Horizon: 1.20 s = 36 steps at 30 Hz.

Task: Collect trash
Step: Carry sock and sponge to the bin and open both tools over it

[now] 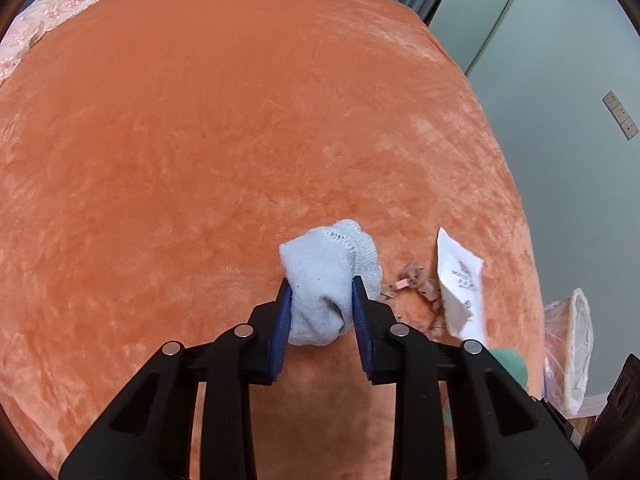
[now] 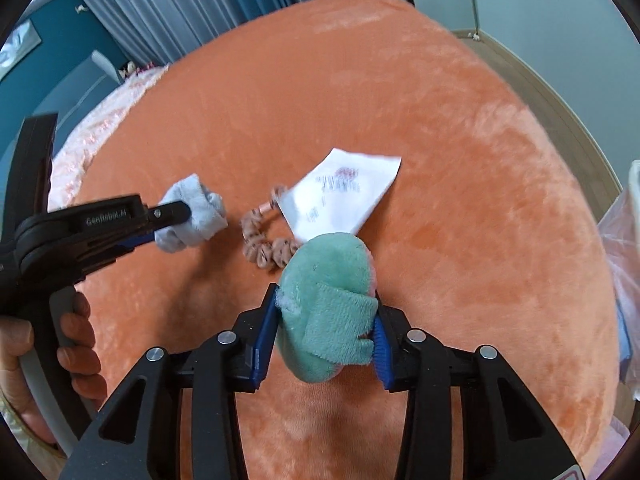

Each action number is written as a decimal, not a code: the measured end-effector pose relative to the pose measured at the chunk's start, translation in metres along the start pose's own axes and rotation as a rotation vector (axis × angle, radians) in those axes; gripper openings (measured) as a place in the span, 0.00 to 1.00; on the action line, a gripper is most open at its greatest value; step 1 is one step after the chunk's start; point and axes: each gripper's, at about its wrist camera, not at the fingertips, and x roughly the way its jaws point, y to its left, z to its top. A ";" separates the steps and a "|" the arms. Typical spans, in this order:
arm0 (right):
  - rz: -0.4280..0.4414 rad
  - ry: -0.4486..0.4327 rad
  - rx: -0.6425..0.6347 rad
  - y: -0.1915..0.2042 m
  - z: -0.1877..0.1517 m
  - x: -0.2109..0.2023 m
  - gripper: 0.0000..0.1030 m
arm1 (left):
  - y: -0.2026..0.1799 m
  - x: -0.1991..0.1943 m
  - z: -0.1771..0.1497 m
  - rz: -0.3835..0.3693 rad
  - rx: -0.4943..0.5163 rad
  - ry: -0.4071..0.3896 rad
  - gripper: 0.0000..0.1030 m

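Observation:
A pale blue rolled sock lies on the orange bedspread, and my left gripper is shut on it, blue pads pressing both sides. In the right wrist view that same left gripper grips the sock from the left. My right gripper is shut on a fluffy green sock ball. Just beyond it lie a white printed paper packet and a pink-brown scrunchie. In the left wrist view the packet and scrunchie sit right of the blue sock.
A bin lined with a clear plastic bag stands off the bed's right edge, also at the right rim. Pink floral bedding covers the far left corner. A person's hand holds the left gripper's handle. Curtains and walls lie beyond the bed.

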 end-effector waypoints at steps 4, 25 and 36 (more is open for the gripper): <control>0.011 -0.063 0.019 -0.008 0.010 -0.031 0.38 | -0.023 -0.031 0.000 -0.020 0.031 -0.045 0.26; -0.080 -0.472 0.105 -0.125 0.053 -0.232 0.39 | -0.259 -0.155 -0.041 -0.204 0.345 -0.206 0.26; -0.141 -0.523 0.186 -0.187 0.037 -0.269 0.39 | -0.343 -0.159 -0.078 -0.247 0.479 -0.183 0.26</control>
